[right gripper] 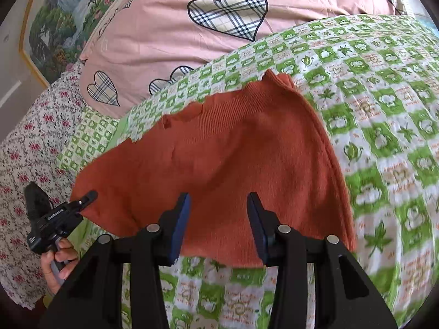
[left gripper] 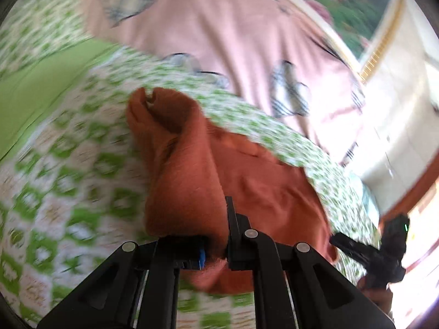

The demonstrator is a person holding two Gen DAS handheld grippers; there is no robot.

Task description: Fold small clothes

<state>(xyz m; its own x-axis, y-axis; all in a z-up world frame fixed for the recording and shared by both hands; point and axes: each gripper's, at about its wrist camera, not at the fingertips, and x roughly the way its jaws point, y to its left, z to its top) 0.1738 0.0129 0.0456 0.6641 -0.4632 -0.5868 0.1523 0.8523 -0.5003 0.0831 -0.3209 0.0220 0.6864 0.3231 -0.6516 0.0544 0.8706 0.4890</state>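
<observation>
A small rust-orange knit garment (right gripper: 233, 161) lies on a green-and-white patterned bed cover (right gripper: 384, 126). My left gripper (left gripper: 216, 249) is shut on a bunched edge of the garment (left gripper: 186, 170), which rises in a raised fold in front of it; the view is motion-blurred. In the right wrist view my left gripper (right gripper: 87, 196) holds the garment's left corner. My right gripper (right gripper: 219, 219) is open and empty, its fingers (right gripper: 181, 219) standing over the garment's near edge. It also shows in the left wrist view (left gripper: 370, 249) at the right.
A pink quilt with plaid hearts (right gripper: 192, 27) lies bunched behind the garment. A floral sheet (right gripper: 30, 148) covers the left side. A framed landscape picture (right gripper: 60, 13) hangs on the wall. A plain green cloth (left gripper: 41, 87) lies at the left.
</observation>
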